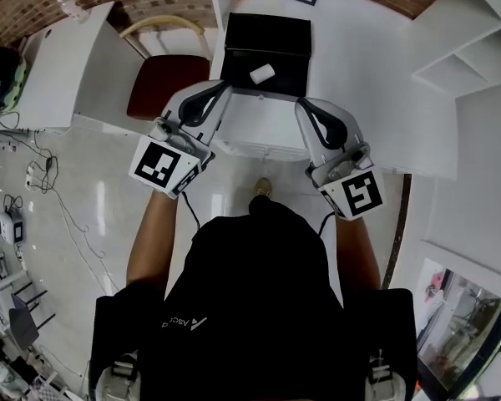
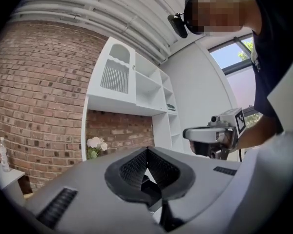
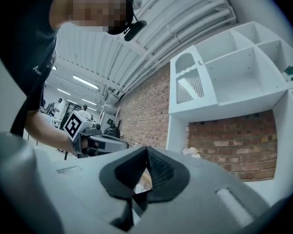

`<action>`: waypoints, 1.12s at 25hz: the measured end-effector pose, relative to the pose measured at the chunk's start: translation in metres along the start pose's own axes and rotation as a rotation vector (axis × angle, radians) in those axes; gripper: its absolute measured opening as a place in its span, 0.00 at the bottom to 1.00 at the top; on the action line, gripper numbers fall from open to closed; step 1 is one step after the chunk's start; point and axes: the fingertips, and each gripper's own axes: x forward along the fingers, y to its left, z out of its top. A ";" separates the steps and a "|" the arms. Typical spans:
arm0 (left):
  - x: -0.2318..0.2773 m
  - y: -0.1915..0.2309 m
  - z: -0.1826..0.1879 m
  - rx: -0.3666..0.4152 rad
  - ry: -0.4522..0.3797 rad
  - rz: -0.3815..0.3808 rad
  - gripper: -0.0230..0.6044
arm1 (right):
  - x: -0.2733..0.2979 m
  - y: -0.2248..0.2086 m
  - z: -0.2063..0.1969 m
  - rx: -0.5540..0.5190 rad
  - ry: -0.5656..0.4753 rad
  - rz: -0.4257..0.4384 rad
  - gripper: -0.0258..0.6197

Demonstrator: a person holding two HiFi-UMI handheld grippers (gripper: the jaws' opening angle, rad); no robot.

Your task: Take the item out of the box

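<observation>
- Item (image 1: pixel 261 73): small white cylinder, possibly a roll or short tube; the head view is too coarse for me to say. It lies on its side inside the box, near the wall closest to me. Its long axis runs on a slant, with the far end towards my right.
- Box (image 1: pixel 267 36): black, open at the top, on the near part of the table, straight ahead of me and between the two sets of tongs.
- Left gripper (image 1: pixel 223 88): tongs pressed together with nothing between them. The tips are at the box's near left corner, outside it.
- Right gripper (image 1: pixel 301 104): tongs pressed together, tips meeting, also empty. It is just off the box's near right corner.
- Table (image 1: pixel 359 82): white, plain top.
- Chair (image 1: pixel 163 82): dark red seat and curved wooden back, left of the table.
- Floor (image 1: pixel 92 190): pale and glossy, with cables (image 1: pixel 42 174) trailing at the left.
- Gripper views only: a brick wall (image 2: pixel 39 96), white shelving (image 2: pixel 136 87) mounted above it, and white flowers (image 2: pixel 95 144) below the shelving. Each view shows the opposite gripper held in a hand. Neither view shows the box or the item.
- Head view only: the box, the item and the chair.
</observation>
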 end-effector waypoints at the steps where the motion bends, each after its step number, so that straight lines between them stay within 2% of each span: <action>1: 0.012 0.005 -0.006 0.004 0.019 0.005 0.03 | 0.004 -0.009 -0.004 0.003 0.001 0.011 0.04; 5: 0.056 0.019 -0.041 0.021 0.122 0.006 0.03 | 0.017 -0.045 -0.025 0.015 0.009 0.039 0.04; 10: 0.094 0.030 -0.087 0.024 0.294 -0.021 0.03 | 0.030 -0.077 -0.055 0.045 0.038 0.038 0.04; 15: 0.115 0.038 -0.118 0.026 0.441 -0.061 0.04 | 0.040 -0.087 -0.073 0.074 0.069 0.022 0.04; 22: 0.134 0.053 -0.176 0.098 0.708 -0.092 0.06 | 0.042 -0.100 -0.078 0.096 0.070 -0.031 0.04; 24: 0.137 0.052 -0.192 0.113 0.769 -0.115 0.09 | 0.040 -0.103 -0.080 0.106 0.069 -0.051 0.04; 28: 0.141 0.047 -0.218 0.110 0.883 -0.174 0.27 | 0.038 -0.106 -0.084 0.118 0.071 -0.075 0.04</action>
